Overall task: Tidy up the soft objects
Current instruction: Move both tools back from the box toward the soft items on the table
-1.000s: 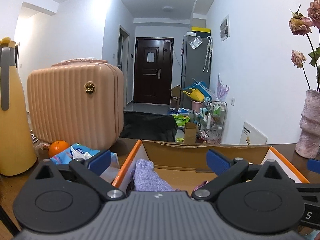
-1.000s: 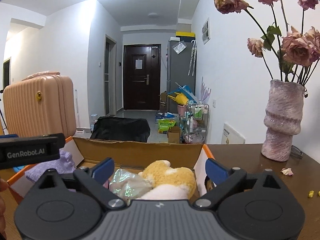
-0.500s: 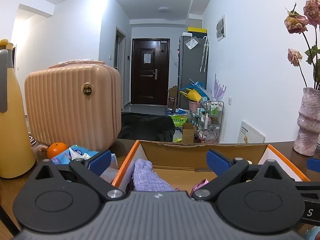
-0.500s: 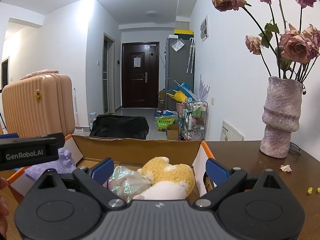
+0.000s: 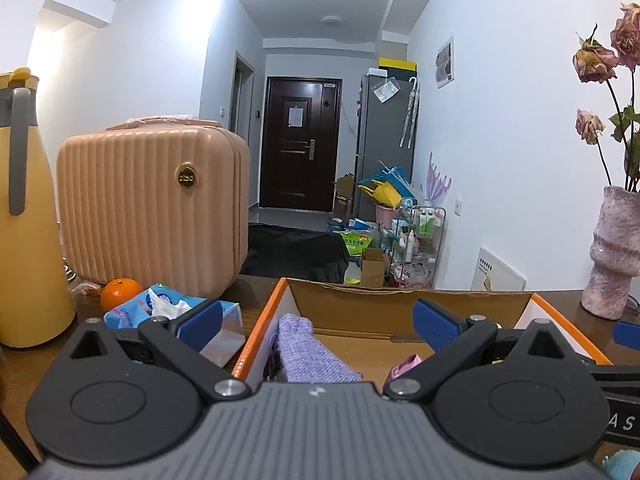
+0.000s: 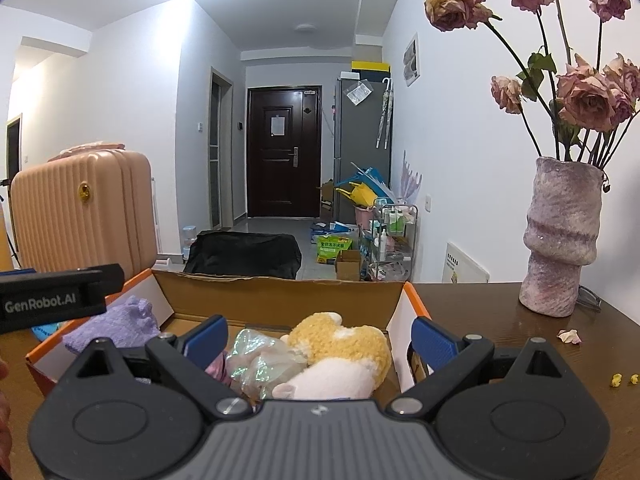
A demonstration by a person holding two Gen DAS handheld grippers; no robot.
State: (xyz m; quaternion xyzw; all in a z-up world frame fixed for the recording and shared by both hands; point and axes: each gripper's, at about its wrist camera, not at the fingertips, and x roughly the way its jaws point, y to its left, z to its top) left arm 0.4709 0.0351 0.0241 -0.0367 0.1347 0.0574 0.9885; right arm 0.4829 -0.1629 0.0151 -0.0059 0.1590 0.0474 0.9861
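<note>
Above the cardboard box (image 5: 360, 308), both grippers raised slightly, jaws unchanged, wide apart

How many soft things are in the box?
4 that show: a purple cloth at the left end, a shiny bag in the middle, a yellow plush at the right, and a white plush in front of it. More may hide underneath.

An open cardboard box (image 6: 280, 300) with orange-edged flaps is sitting on the table, holding the soft things. A lilac knitted cloth (image 5: 308, 352) is leaning against its left wall, while a yellow-and-white plush toy (image 6: 340, 352) is lying at its right end, touching a crumpled iridescent bag (image 6: 260, 356).
</note>
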